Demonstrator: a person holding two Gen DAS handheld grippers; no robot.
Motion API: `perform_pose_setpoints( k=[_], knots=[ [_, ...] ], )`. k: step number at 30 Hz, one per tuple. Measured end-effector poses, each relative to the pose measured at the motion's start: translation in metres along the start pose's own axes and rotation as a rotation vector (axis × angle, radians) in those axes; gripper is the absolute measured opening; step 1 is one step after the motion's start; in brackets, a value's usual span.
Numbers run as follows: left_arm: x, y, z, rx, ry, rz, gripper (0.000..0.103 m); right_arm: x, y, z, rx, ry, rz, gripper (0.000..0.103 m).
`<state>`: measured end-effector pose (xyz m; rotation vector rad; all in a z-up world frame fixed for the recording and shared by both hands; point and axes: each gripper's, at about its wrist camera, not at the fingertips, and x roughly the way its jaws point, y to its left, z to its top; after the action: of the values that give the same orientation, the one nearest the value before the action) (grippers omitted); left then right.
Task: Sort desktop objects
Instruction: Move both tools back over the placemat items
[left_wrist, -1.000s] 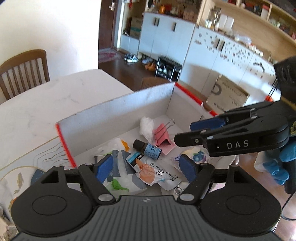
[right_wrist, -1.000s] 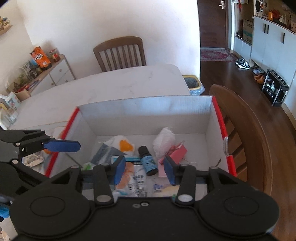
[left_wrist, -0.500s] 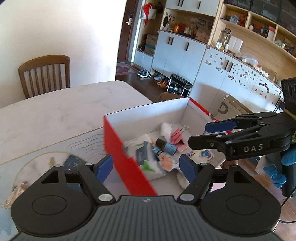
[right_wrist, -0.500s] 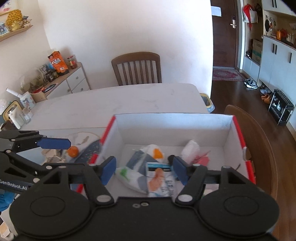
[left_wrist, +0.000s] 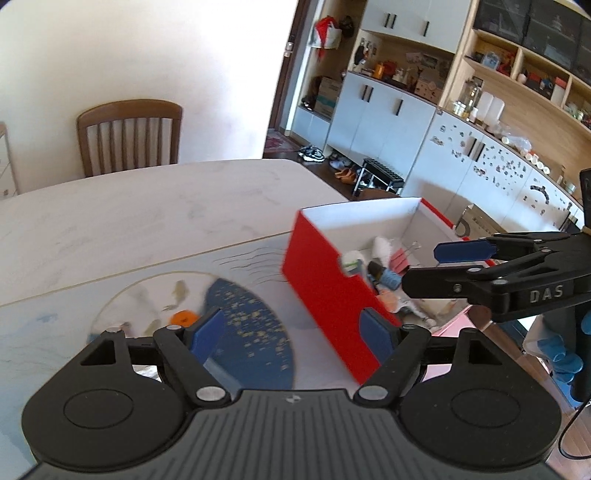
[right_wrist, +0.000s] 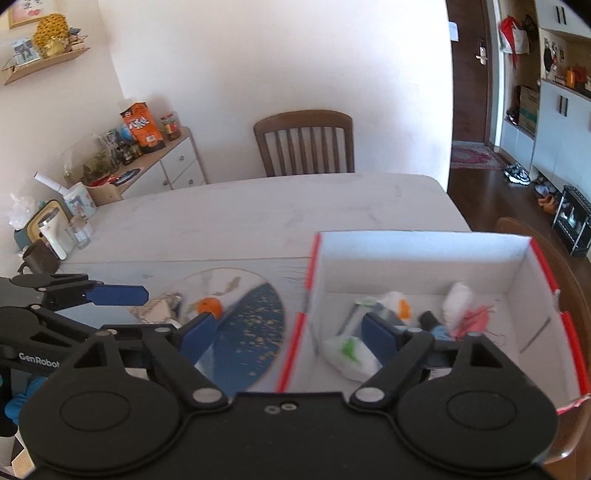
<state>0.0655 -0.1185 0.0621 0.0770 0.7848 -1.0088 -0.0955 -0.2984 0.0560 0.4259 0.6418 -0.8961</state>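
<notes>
A red box with white inside (left_wrist: 325, 273) (right_wrist: 424, 254) stands on the table's right part. It holds a small dark bottle (right_wrist: 430, 321), a pink binder clip (right_wrist: 474, 319), a white wad (right_wrist: 458, 297) and several wrappers. A small orange object (left_wrist: 183, 316) (right_wrist: 209, 306) and a crumpled wrapper (right_wrist: 155, 308) lie on the placemat left of the box. My left gripper (left_wrist: 291, 334) is open and empty over the placemat, by the box's left wall. My right gripper (right_wrist: 286, 334) is open and empty above the box's left wall; it also shows in the left wrist view (left_wrist: 443, 267).
A placemat with a round blue and white pattern (right_wrist: 251, 325) lies under the loose items. A mug (right_wrist: 38, 256), a glass and containers stand at the table's far left. Wooden chairs (right_wrist: 304, 142) (right_wrist: 576, 291) stand behind and to the right of the table.
Both grippers have drawn back and swung left, from over the box interior to over its left wall and the placemat. Both stay open and empty.
</notes>
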Motion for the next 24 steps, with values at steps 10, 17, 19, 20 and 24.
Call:
perform_pose_setpoints(
  k=[10,17,19,20,24],
  knots=[
    [-0.020,0.052,-0.018,-0.016,-0.023,0.041,0.083,0.021,0.057,0.009,-0.012,-0.013,0.025,0.093],
    [-0.023,0.082,-0.032,-0.012,-0.027,0.059,0.087,0.047,0.086,0.014,-0.026,0.003,0.014,0.093],
    [-0.023,0.089,-0.035,-0.009,-0.032,0.061,0.090,0.055,0.092,0.015,-0.033,0.004,0.013,0.093],
    [-0.023,0.093,-0.037,-0.008,-0.032,0.062,0.090,0.059,0.096,0.015,-0.038,0.006,0.010,0.093],
    [-0.019,0.109,-0.043,-0.024,-0.026,0.063,0.103,0.073,0.105,0.017,-0.039,0.018,0.005,0.093]
  ],
)
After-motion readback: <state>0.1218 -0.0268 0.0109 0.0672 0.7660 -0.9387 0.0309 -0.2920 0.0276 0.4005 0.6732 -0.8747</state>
